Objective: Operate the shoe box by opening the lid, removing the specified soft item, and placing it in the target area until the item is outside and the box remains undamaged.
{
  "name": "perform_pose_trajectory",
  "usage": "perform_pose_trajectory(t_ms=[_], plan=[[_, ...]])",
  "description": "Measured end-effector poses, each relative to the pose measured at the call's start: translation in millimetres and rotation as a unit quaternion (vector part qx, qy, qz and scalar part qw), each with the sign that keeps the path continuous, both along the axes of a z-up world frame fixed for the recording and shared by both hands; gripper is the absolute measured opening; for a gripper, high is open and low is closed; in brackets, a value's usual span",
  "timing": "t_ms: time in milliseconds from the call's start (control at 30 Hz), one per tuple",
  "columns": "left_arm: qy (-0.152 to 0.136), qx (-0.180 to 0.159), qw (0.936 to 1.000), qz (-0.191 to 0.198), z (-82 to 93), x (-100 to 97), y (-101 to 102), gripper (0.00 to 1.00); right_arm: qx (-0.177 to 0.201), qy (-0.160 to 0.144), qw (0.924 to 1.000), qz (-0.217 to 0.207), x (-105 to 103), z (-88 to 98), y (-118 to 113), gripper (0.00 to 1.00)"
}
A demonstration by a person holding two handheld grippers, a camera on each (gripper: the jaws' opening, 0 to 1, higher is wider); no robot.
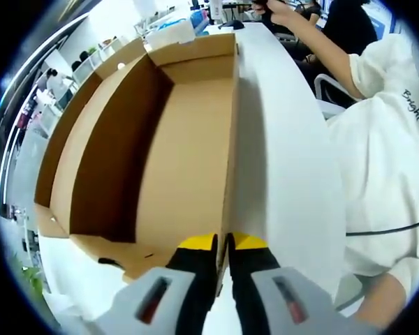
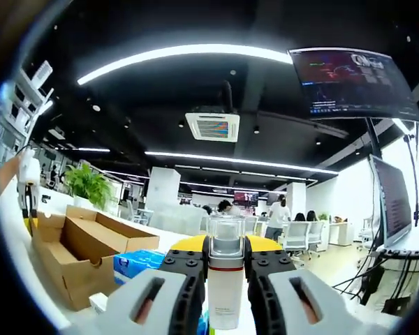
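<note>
Jaws of my left gripper (image 1: 222,246) pinch the shoe box (image 1: 181,139) wall, its length running straight ahead; right gripper (image 2: 225,262) clamps an upright bottle (image 2: 225,279).

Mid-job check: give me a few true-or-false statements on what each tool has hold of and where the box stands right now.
1. The left tool is clamped on a wall of the cardboard box. True.
2. The box interior, as seen in the left gripper view, holds a soft item. False: the inside looks bare.
3. The right tool is open and holds nothing. False: it is shut on a white bottle with a clear cap.
4. The box's lid is closed. False: the box stands open.
5. In the right gripper view, the open box sits to the left with a blue packet beside it. True.
</note>
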State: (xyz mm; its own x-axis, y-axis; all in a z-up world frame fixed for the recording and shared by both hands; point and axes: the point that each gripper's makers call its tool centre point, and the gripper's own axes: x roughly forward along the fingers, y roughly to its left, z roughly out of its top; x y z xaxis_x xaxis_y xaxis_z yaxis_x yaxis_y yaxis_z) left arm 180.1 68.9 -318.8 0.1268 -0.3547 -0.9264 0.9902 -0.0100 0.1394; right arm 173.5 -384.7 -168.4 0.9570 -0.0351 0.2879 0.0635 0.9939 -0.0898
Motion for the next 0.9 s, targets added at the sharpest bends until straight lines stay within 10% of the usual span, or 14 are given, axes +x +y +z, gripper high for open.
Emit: perform_pose_trajectory(t_ms=[900], plan=[[-0.003,0.002,1.0000,0.001,2.1,0.9,0,0.07,0.027,0.078,0.9954,-0.048,24,-65.5,-25,0.19]])
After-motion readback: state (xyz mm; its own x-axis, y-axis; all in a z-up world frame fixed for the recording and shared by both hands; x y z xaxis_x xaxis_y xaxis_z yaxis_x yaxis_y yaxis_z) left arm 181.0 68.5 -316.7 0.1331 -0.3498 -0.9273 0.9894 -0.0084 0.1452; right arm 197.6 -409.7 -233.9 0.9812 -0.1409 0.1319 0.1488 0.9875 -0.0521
